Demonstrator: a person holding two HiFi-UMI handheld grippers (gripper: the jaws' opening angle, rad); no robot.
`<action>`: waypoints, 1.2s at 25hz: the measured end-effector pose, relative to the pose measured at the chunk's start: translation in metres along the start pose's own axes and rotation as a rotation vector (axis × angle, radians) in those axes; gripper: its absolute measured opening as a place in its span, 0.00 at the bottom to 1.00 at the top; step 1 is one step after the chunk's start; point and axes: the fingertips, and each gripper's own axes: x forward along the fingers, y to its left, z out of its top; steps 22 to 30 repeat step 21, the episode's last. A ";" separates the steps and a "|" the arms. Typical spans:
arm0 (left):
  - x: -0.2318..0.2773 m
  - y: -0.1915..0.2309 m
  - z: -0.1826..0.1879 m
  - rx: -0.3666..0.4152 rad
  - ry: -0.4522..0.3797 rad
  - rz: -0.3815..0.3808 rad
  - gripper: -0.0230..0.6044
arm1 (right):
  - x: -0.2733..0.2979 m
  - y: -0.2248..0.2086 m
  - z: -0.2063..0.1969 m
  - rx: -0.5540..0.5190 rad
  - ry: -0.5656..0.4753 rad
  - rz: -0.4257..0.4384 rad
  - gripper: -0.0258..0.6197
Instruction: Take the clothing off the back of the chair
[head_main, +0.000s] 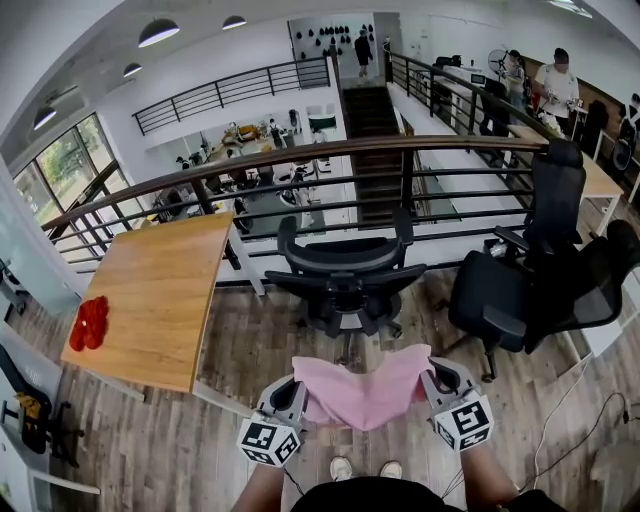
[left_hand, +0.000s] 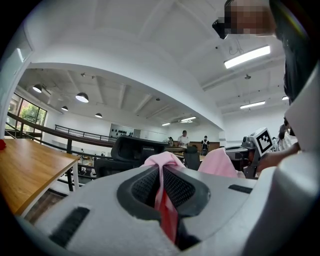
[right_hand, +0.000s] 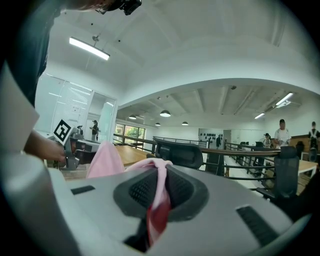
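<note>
Nearest, between the clenched jaws of the left gripper (left_hand: 161, 187): a pinched fold of the pale pink soft cloth garment (head_main: 365, 392), bunching up just past the pads. Same at the right gripper (right_hand: 160, 192): jaws pressed together on the opposite edge of that cloth, with a pink ridge poking out above the pads.

Probably gripped at two edges to keep the fabric spread and off the floor, rather than crumpled in a single grip. Spans the gap from one pair of jaws to the other and sags in the middle. Long axis jaw to jaw, across the person's front, with the slack drooping below jaw level. Cannot tell which end is collar or hem. Hangs free, touching nothing but the pads.

Ahead of both jaws, well apart from the cloth: the black mesh-backed office chair (head_main: 345, 268), backrest bare. Judging from that, removal looks done, with the garment already clear of the chair.

Farther ahead, off to the left gripper's side: a light wooden table (head_main: 150, 290) carrying a red crumpled bundle (head_main: 88, 322). Beyond all of it, a dark metal railing (head_main: 300, 158).
</note>
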 end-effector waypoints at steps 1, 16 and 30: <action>0.000 0.000 0.001 0.005 -0.003 0.001 0.08 | 0.000 0.000 0.001 -0.001 -0.006 -0.001 0.09; 0.002 0.001 0.007 0.013 -0.015 0.008 0.08 | 0.001 -0.003 0.005 -0.010 -0.014 -0.006 0.09; 0.004 0.004 0.011 0.013 -0.025 0.011 0.08 | 0.005 -0.002 0.009 -0.024 -0.022 0.002 0.09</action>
